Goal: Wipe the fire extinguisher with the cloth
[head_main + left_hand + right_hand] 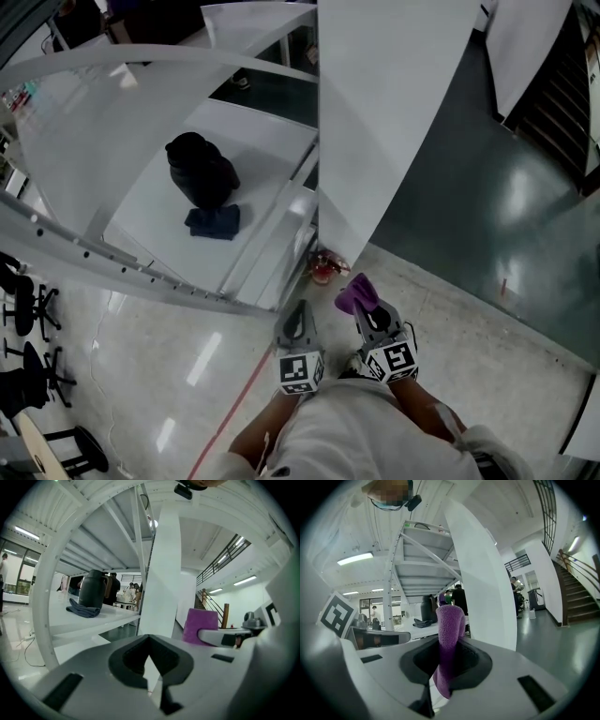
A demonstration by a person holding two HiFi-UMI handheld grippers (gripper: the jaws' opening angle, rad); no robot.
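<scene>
Right hand-held gripper point(365, 309) clenches purple terry cloth point(354, 293); left hand-held gripper point(300, 309) closed, empty. Approach step; next, reach probable red fire extinguisher point(323, 267) just beyond.

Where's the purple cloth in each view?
Head view: purple cloth low centre, at the tip of the right gripper.
Left gripper view: purple cloth right of centre, just right of the white column.
Right gripper view: purple cloth dead centre, standing up between the jaws.
Shared landmark: the black container with the dark blue cloth beside it, seen in all three.
</scene>
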